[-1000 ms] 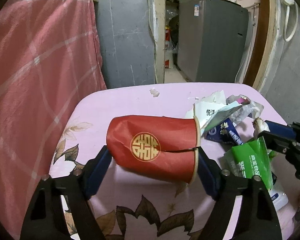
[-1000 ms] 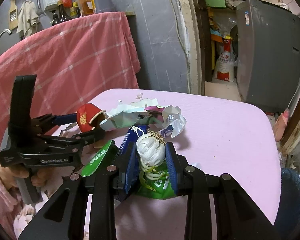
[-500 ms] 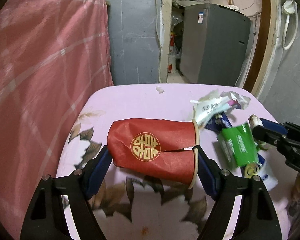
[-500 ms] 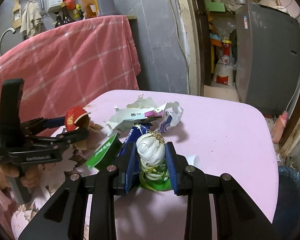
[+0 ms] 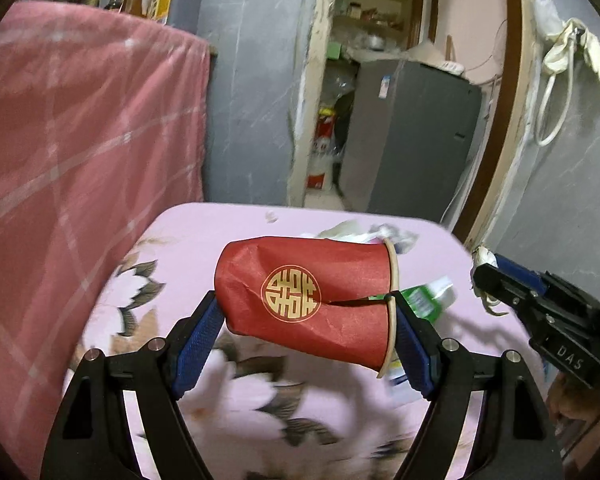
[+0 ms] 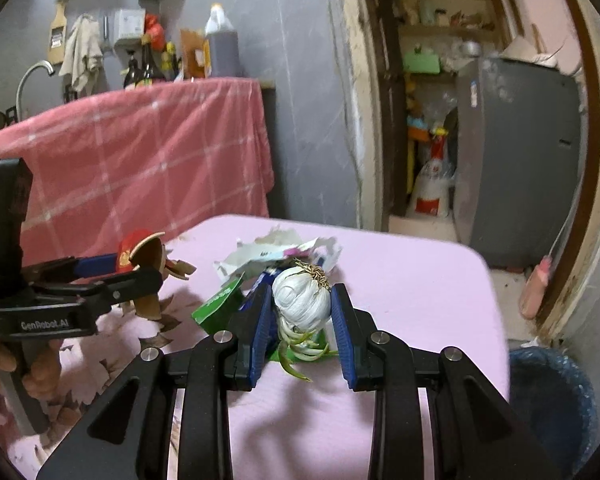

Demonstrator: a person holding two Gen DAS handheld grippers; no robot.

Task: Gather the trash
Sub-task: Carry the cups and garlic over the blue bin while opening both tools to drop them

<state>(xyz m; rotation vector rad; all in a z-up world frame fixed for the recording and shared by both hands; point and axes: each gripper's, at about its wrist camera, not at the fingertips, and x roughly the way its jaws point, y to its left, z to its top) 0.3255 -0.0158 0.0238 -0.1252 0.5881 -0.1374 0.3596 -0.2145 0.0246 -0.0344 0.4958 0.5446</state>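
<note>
left gripper clamped on crushed red paper cup lying sideways, rim to the right, held above pink floral tablecloth | right gripper clamped on garlic bulb, sprouts hanging down | loose wrappers piled mid-table just beyond the garlic | blue bin on floor near right

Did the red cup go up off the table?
Yes. The red cup in the left tongs sits higher and farther over the pink table than before.

Tablecloth flower print motion-blurred; wrappers behind red cup mostly hidden; bin cut off at edge.
</note>
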